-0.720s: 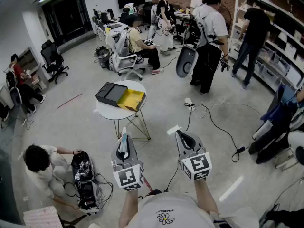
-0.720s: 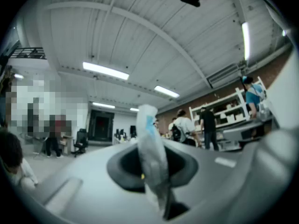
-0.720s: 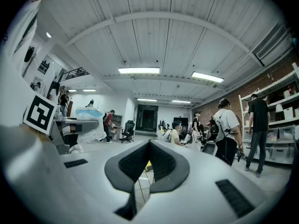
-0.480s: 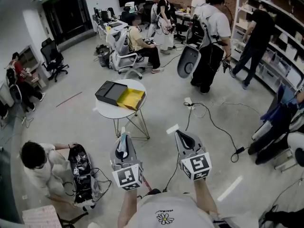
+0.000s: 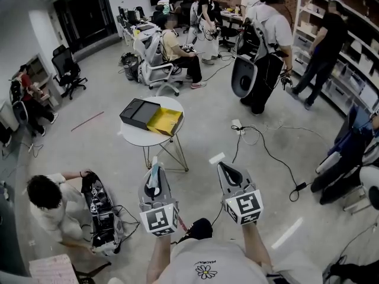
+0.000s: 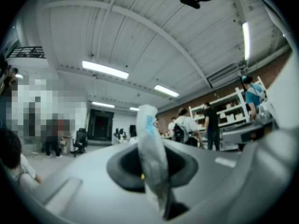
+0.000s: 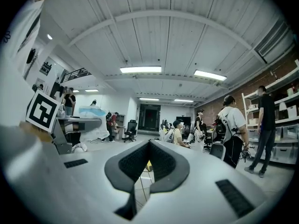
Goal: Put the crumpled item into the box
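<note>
A crumpled white and blue wrapper (image 5: 154, 178) sticks up from my left gripper (image 5: 155, 168), which is shut on it; in the left gripper view the wrapper (image 6: 150, 153) stands upright between the pads. My right gripper (image 5: 225, 169) is shut and holds nothing, its pads (image 7: 161, 164) meeting at the tip in the right gripper view. The box (image 5: 165, 122), yellow inside, lies open beside its black lid (image 5: 140, 113) on a small round white table (image 5: 132, 136). The table stands ahead of both grippers, a little to the left.
A person (image 5: 47, 201) crouches at the lower left over a bag of gear (image 5: 100, 215). A white power strip and black cables (image 5: 260, 144) run across the floor to the right. People and office chairs fill the back, and shelves (image 5: 349, 52) line the right wall.
Both grippers keep their places in the view and the wrapper stays held. A dark shoe has come into view at the bottom between the grippers. The crouching person has shifted.
</note>
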The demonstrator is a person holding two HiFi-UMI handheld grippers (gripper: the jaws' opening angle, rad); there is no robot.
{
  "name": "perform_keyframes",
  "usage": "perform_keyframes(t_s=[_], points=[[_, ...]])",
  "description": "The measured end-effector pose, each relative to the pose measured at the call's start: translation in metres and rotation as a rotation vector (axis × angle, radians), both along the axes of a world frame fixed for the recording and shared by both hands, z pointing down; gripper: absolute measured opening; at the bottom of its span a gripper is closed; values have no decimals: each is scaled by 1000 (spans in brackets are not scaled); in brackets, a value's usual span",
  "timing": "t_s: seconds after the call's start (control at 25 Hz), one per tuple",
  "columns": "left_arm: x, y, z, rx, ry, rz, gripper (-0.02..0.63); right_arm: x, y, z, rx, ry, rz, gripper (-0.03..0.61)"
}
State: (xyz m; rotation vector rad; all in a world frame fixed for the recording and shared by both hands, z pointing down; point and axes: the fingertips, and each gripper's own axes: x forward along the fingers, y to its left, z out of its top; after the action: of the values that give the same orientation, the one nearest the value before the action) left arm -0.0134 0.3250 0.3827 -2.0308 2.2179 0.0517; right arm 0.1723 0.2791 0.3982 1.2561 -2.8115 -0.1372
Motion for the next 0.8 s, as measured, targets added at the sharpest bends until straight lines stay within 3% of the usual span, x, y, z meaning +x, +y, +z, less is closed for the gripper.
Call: perform_keyframes(t_s=[0.4,0.8], points=[[-16,-38,10,-5,30,-31,52,-14,-23,19,-38,40,-66,0],[-52,-140,4,-1,31,1,52,-33,-111,22,-62,36,-3,0]])
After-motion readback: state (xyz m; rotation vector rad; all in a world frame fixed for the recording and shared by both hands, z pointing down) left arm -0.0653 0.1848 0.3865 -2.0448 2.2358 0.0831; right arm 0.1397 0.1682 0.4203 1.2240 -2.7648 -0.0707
